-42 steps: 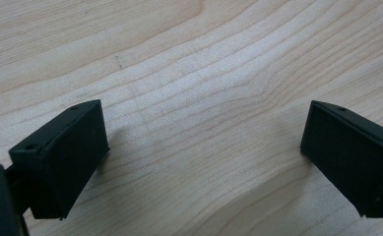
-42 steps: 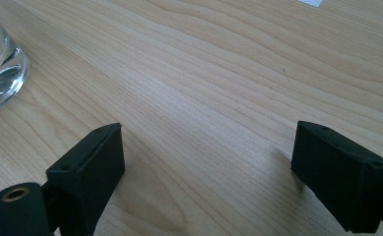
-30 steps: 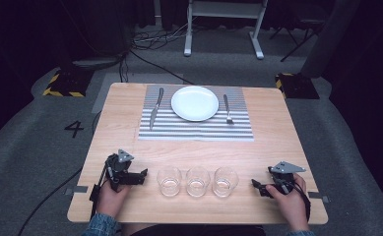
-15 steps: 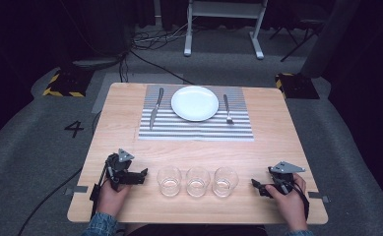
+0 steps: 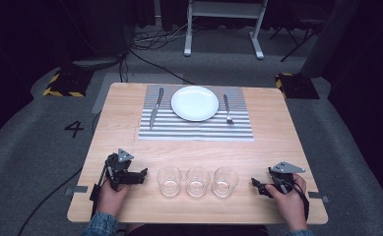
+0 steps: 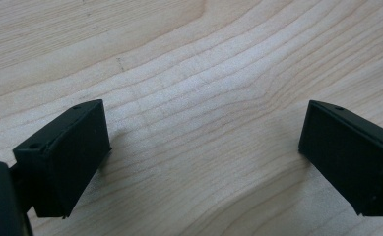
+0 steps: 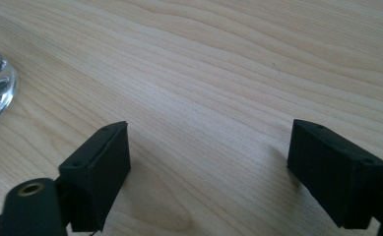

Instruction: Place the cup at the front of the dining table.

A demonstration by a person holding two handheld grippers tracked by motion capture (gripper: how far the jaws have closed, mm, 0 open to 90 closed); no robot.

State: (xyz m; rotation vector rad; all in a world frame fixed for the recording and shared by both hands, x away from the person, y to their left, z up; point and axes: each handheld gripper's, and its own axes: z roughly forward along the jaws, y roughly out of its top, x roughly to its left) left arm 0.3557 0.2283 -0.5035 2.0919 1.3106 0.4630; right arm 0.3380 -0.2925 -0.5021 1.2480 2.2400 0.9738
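Nothing has moved since a second ago: both the left gripper [image 5: 142,175] and right gripper [image 5: 256,184] rest spread and empty on the table [image 5: 277,137], flanking three glasses [image 5: 197,181] (likely slippery, fragile; grip low on the wall).

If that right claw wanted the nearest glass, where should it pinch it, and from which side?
A judgement: the right gripper lies open beside the right glass, which stands upright with its mouth up. Coming in level from the glass's right, jaws straddling the round wall about mid-height, looks best. The neighbouring middle glass crowds the other side.
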